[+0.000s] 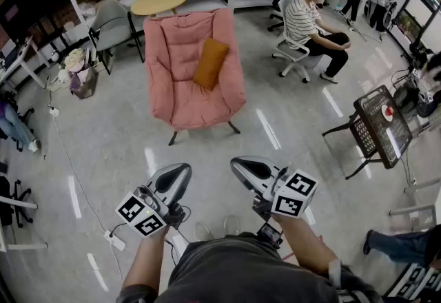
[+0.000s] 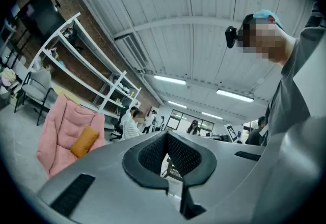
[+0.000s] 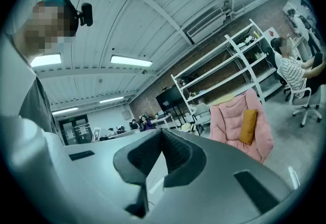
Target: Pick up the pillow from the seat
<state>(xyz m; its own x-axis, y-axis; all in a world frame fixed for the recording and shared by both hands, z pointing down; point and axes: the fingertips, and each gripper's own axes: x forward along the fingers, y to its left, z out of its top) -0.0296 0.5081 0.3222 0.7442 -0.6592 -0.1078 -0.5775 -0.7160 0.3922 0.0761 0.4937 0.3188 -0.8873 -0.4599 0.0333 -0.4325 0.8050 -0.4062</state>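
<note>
floor (image 1: 289, 136) below: left gripper (image 1: 183, 171), right gripper (image 1: 238, 163) fingers (image 3: 179, 152) closed, seemingly empty.

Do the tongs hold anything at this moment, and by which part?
Nothing is held. The left tongs and right tongs are both shut and empty; the orange pillow rests in the pink armchair, apart from them.

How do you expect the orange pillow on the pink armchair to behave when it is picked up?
The pillow looks plump and rounded, so it is probably soft, light, and likely to dent under a pinch. It leans tilted against the back of the armchair, so a push may topple it.
</note>
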